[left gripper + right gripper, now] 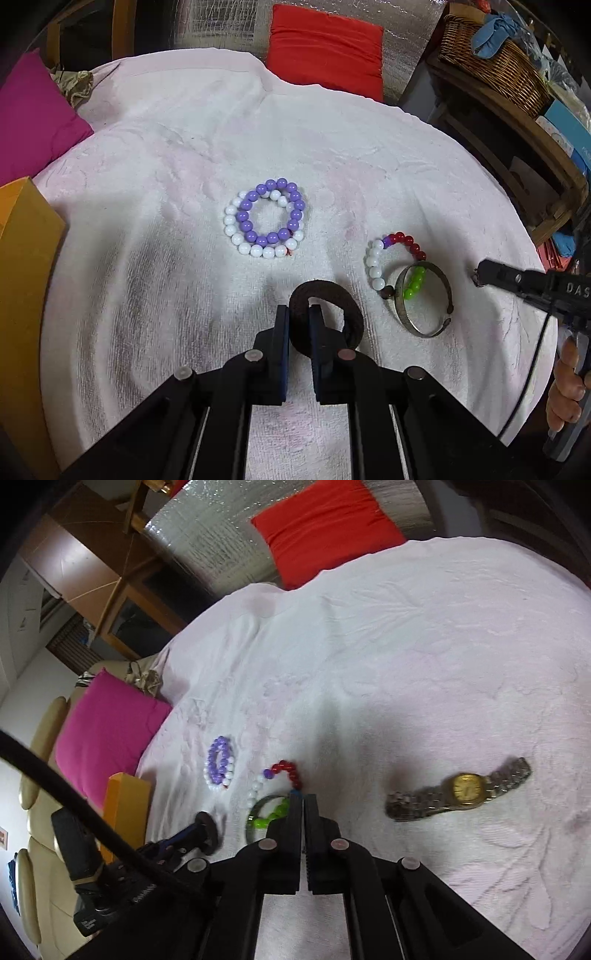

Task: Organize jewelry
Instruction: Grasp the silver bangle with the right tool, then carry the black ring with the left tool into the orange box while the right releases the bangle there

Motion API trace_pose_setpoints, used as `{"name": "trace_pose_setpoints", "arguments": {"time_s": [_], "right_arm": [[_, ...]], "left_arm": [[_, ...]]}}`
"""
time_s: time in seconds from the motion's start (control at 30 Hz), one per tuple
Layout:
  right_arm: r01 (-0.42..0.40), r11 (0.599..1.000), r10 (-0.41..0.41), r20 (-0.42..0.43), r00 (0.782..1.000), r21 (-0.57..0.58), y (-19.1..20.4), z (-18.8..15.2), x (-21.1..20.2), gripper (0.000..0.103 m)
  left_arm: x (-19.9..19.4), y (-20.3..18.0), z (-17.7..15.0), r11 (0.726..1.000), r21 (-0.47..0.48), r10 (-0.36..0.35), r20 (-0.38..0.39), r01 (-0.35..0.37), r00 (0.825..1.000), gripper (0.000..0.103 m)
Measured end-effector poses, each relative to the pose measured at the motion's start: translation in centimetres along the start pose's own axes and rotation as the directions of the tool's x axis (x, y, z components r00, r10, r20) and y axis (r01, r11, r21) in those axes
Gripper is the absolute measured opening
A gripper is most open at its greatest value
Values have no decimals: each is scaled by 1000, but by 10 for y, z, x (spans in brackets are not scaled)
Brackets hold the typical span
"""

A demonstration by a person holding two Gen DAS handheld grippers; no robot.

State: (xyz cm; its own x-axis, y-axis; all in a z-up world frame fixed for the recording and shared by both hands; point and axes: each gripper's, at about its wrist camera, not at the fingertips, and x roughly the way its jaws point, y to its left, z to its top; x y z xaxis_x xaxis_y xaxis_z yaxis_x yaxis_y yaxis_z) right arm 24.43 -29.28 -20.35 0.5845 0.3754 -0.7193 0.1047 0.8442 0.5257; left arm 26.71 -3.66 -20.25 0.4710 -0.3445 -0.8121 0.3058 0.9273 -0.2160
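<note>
My left gripper [299,314] is shut on a dark brown ring-shaped bangle [332,306] held just above the white towel [166,277]; it also shows in the right wrist view [208,829]. A purple bead bracelet [271,212] lies on a white bead bracelet [258,249] ahead. A multicolour bead bracelet [391,258] overlaps a metal bangle [424,299] to the right. My right gripper [303,797] is shut and empty, its tips above the multicolour bracelet [284,771]. A gold-faced wristwatch [461,790] lies to its right.
An orange box [22,295] stands at the towel's left edge. A pink cushion [33,118] and a red cushion [325,48] lie beyond the towel. A wicker basket [491,59] sits on a wooden shelf at the right.
</note>
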Motion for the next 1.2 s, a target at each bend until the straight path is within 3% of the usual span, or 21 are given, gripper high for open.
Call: {"name": "trace_pose_setpoints", "arguments": {"time_s": [0.07, 0.2, 0.33, 0.43, 0.53, 0.63, 0.7, 1.03, 1.2], "right_arm": [[-27, 999, 28, -54, 998, 20, -3, -1, 7, 4], [-21, 1000, 21, -74, 997, 0, 3, -3, 13, 4], [18, 998, -23, -82, 996, -53, 12, -5, 25, 4], [79, 992, -88, -93, 992, -94, 19, -6, 37, 15], [126, 982, -139, -85, 987, -144, 25, -9, 48, 17], [160, 964, -173, -46, 984, -212, 33, -13, 52, 16], [193, 949, -204, -21, 979, -248, 37, -16, 51, 7], [119, 979, -103, 105, 989, -164, 33, -10, 13, 5], [127, 978, -111, 102, 989, -168, 38, -10, 13, 5]], "left_arm": [[1, 2, 1, 1000, -10, -2, -1, 2, 1000, 10], [-2, 3, 0, 1000, -6, 27, 2, -27, 1000, 10], [4, 0, -4, 999, 0, 38, -30, -38, 999, 10], [3, -2, -5, 999, 6, 42, -27, -42, 999, 10], [3, -1, -7, 999, 4, 40, -30, -40, 999, 10], [1, 2, -9, 999, 1, 44, -33, -44, 998, 10], [0, 2, -8, 999, -8, 42, -31, -42, 999, 10], [-10, 10, -8, 998, -30, 51, -8, -51, 999, 10], [-17, 5, -8, 998, -32, 49, 13, -48, 999, 10]]}}
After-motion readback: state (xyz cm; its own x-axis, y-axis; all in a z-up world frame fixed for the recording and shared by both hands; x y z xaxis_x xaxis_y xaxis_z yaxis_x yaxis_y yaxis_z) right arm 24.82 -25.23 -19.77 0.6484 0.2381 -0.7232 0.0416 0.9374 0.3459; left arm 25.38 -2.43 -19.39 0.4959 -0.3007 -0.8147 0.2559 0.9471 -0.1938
